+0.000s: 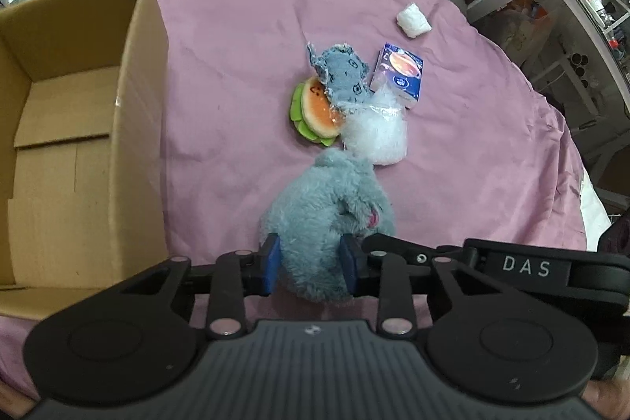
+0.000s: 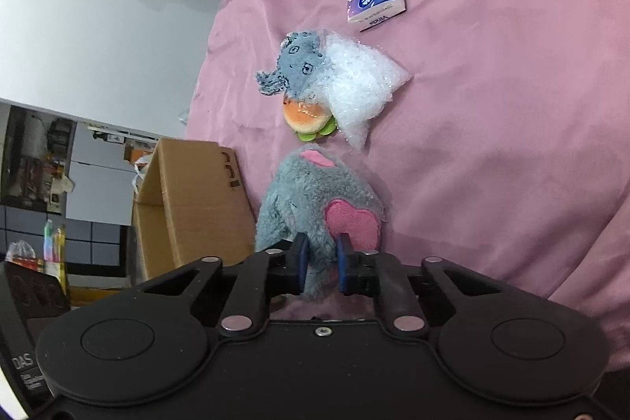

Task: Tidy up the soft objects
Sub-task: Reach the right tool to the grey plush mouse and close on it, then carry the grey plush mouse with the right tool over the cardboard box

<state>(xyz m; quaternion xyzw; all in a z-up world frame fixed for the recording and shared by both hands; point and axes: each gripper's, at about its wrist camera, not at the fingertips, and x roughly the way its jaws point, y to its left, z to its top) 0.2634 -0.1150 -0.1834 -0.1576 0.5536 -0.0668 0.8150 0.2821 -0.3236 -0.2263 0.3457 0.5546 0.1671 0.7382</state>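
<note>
Soft toys lie on a pink cloth [image 1: 236, 6]. Biggest is the open cardboard box [image 1: 78, 128], off to one side of the gray plush elephant [image 1: 323, 219]. Both the left gripper [image 1: 311, 264] and the right gripper [image 2: 322, 264] are squeezed tight on that elephant. Just past it lie a bubble wrap bag [image 1: 378, 136], a burger toy [image 1: 315, 113], a gray cloth doll [image 1: 340, 73] and a blue tissue pack [image 1: 399, 73], with 1 white wad [image 1: 412, 19] farther off.
</note>
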